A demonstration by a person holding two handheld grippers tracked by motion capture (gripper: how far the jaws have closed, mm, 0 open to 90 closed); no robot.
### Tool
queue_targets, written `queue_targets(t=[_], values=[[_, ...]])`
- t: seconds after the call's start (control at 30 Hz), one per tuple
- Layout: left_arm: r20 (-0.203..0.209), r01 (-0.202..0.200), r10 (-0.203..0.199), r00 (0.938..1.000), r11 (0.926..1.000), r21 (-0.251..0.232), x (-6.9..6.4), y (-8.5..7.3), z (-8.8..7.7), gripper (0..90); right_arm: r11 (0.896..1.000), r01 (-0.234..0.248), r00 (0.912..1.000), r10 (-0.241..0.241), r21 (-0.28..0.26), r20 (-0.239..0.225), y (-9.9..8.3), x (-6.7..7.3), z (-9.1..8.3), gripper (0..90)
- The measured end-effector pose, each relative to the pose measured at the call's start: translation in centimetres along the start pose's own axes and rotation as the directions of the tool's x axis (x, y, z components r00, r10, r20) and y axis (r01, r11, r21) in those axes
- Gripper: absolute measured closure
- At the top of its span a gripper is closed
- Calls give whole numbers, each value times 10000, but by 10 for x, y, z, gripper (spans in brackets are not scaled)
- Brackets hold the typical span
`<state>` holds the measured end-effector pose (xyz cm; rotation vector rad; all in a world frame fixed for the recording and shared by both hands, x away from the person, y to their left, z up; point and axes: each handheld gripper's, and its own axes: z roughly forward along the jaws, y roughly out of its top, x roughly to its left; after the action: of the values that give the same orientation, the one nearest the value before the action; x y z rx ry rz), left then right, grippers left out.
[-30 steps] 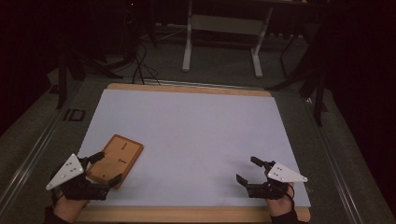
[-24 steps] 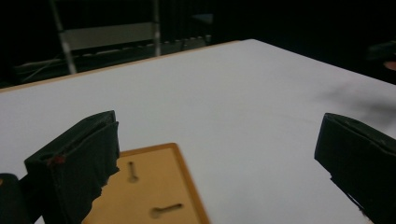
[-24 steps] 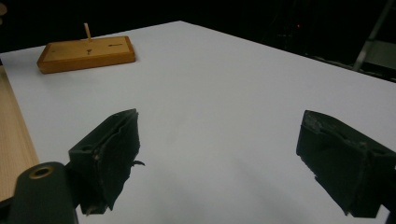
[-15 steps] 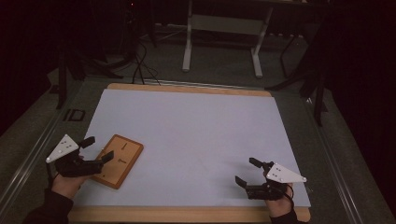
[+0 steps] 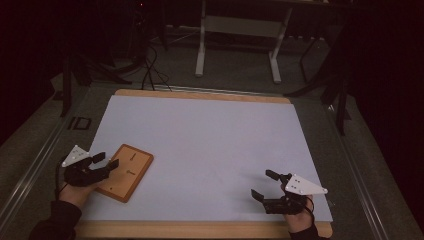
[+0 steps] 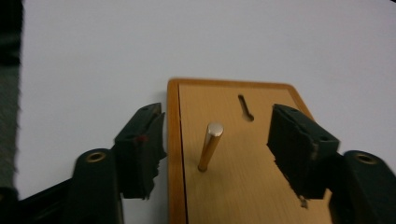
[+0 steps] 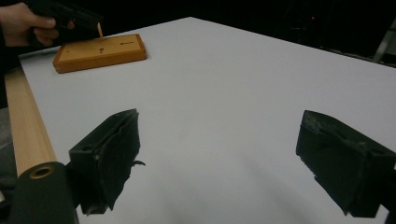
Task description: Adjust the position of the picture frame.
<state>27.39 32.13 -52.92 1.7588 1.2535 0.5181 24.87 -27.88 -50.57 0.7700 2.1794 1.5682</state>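
— So what's just changed over there?

— On the left side, the left gripper [image 5: 102, 162] has slid back toward the table's edge, and the wooden board [image 5: 125, 171] has shifted and turned a little on the white mat [image 5: 210, 145] with it. Its jaws are spread wide now, one on each side of the board's near end, holding nothing.

— And the right one?

— The right gripper [image 5: 264, 186] hasn't budged. It sits low near the front edge, well apart from the board, jaws wide and empty.

— What does that tell you? Nobody's stated a task.

— My guess is the board has just been set where it's wanted, or the left hand is lining up on the peg [image 6: 209, 146]. I can't say which.

— What's the peg like?

— Slim, round, brassy metal with a flat shiny top, standing slightly tilted out of the board. The board is pale smooth wood with a darker orange rim and rounded corners, plus a small keyhole-shaped slot [image 6: 246, 108] beyond the peg. The mat is matte, plain, laid over a wooden table [image 5: 200, 230].
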Motion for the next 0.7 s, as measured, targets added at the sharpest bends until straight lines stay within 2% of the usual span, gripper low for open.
queue_targets(t=[0.13, 0.17, 0.23, 0.27, 0.33, 0.37, 0.4, 0.53, 0.6, 0.67, 0.7], values=[[-56, -197, 199, 9998, 9992, 355, -1, -3, 6, 443, 10000, -77, 10000, 77, 22, -1, -1, -1, 0, 132], [-37, -244, 245, 9997, 9991, 348, -2, -3, 6, 468, 10000, -83, 10000, 83, 29, -8, -1, -1, 0, 131], [-248, -467, 473, 9986, 9986, 235, -3, -4, 7, 526, 10000, -91, 10000, 90, 31, 4, -1, -1, -1, 131], [-128, -429, 432, 9990, 9988, 228, -2, -5, 7, 584, 10000, -94, 10000, 94, 32, -8, -1, -1, 0, 131], [-84, -584, 586, 9982, 9979, 273, -2, -6, 8, 643, 10000, -84, 10000, 83, 31, 17, -1, -1, 0, 131], [-41, -585, 586, 9983, 9978, 318, -2, -7, 8, 692, 10000, -88, 10000, 88, 17, 2, -1, -1, 0, 131], [-77, -648, 652, 9978, 9970, 415, -3, -8, 9, 704, 10000, -98, 10000, 98, 16, 1, -1, -1, 0, 131], [-198, -519, 525, 9984, 9982, 304, -1, -10, 10, 792, 9999, -108, 9999, 108, 26, -18, -1, -2, 0, 131], [-385, -396, 401, 9985, 9991, 138, -1, -14, 11, 823, 9999, -145, 9999, 145, 40, -48, -1, -2, 0, 131], [-682, -701, 710, 9951, 9974, 158, -4, -14, 11, 834, 9999, -114, 9999, 114, 57, -49, -1, -1, 0, 131], [-777, -725, 735, 9943, 9972, 163, -5, -14, 12, 838, 9999, -138, 9999, 139, 66, -60, -1, -1, 1, 131]])
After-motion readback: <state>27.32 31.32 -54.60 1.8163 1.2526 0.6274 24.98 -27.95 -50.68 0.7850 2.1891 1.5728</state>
